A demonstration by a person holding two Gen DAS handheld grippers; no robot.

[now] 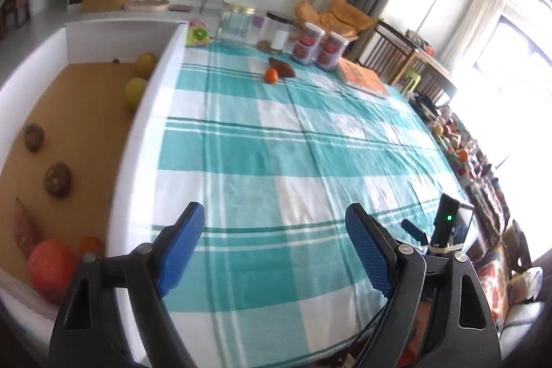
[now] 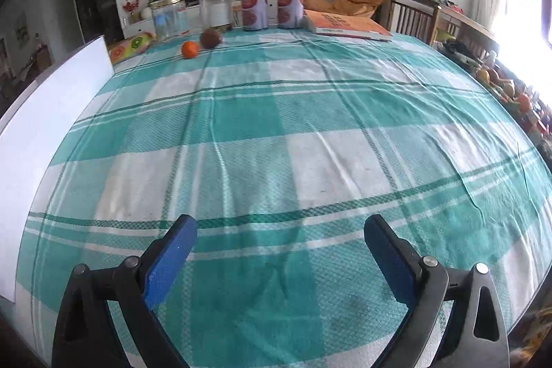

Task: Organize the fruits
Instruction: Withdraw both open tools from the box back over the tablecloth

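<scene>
No label reads clearly on the 2 red-labelled jars (image 2: 272,6). White box (image 1: 89,33) sits left of the checked cloth (image 1: 276,143); small orange (image 2: 190,49) lies far across. Left gripper (image 1: 274,247) and right gripper (image 2: 281,250) hover level, fingers spread, gripping nothing.

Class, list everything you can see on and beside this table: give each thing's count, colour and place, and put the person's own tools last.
tablecloth: 1, teal and white check, covers the table
box: 1, white walls, brown floor, left of the table
fruits in box: about eight, orange, yellow, brown, on the box floor
orange: 1, orange, far end of the cloth
brown fruit: 1, brown, beside the orange
printed jars: 2, red and white, far edge
clear jars: 2, far edge
book: 1, orange, far right
fruit pack: 1, pink and green, far left corner
left gripper: 1, blue pads, open, empty
right gripper: 1, blue pads, open, empty
</scene>
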